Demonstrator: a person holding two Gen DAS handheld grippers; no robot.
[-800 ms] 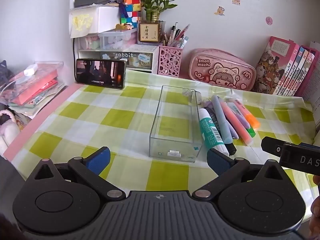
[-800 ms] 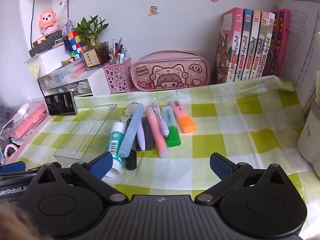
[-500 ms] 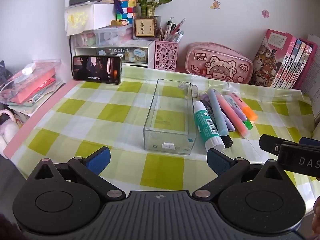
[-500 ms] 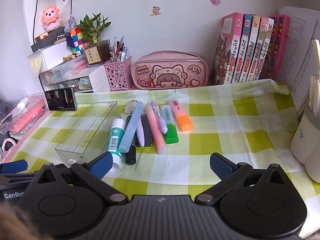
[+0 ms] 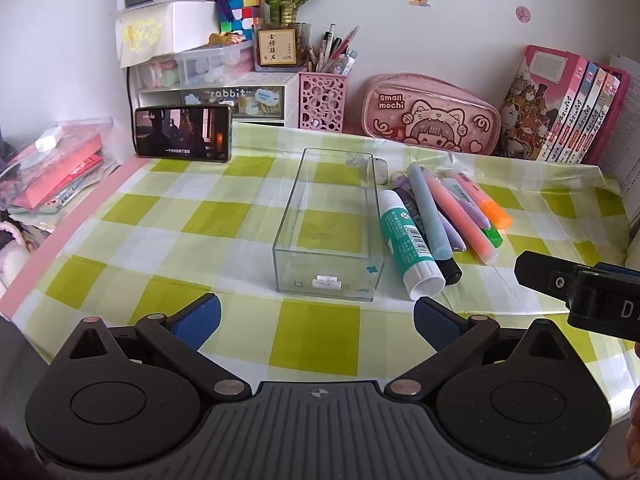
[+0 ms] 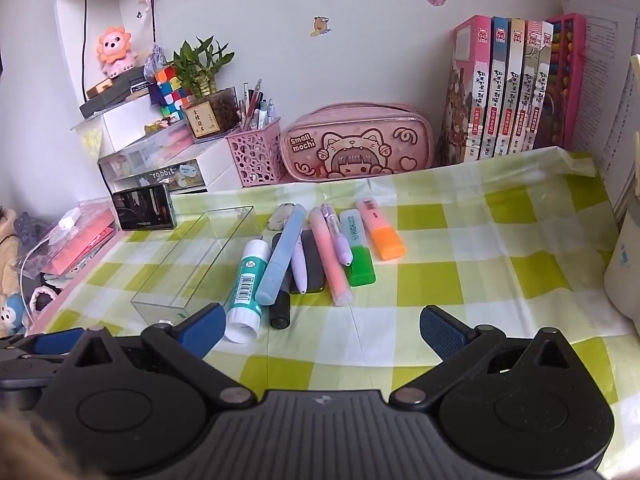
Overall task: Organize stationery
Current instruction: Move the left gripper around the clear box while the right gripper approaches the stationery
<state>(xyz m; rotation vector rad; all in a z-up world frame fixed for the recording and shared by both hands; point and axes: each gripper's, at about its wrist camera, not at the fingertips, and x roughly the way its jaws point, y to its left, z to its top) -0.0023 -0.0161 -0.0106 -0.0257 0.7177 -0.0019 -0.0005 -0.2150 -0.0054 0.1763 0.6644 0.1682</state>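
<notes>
Both tools have drawn slightly back from the bench. The left tool (image 5: 316,314) and right tool (image 6: 322,326) hover spread wide, gripping nothing. A clear rectangular plastic box (image 5: 328,224) lies beside a cluster of pastel pens and highlighters (image 6: 320,252).

Open checked cloth (image 5: 168,240) is left free to the left of the clear box (image 5: 328,236), and again to the right of the pens (image 6: 320,256). The back edge is blocked by a phone (image 5: 183,133), a pink basket (image 5: 323,100), a pencil case (image 6: 356,148) and books (image 6: 508,88). Room at the far right is narrowed by a white cup (image 6: 624,264).
</notes>
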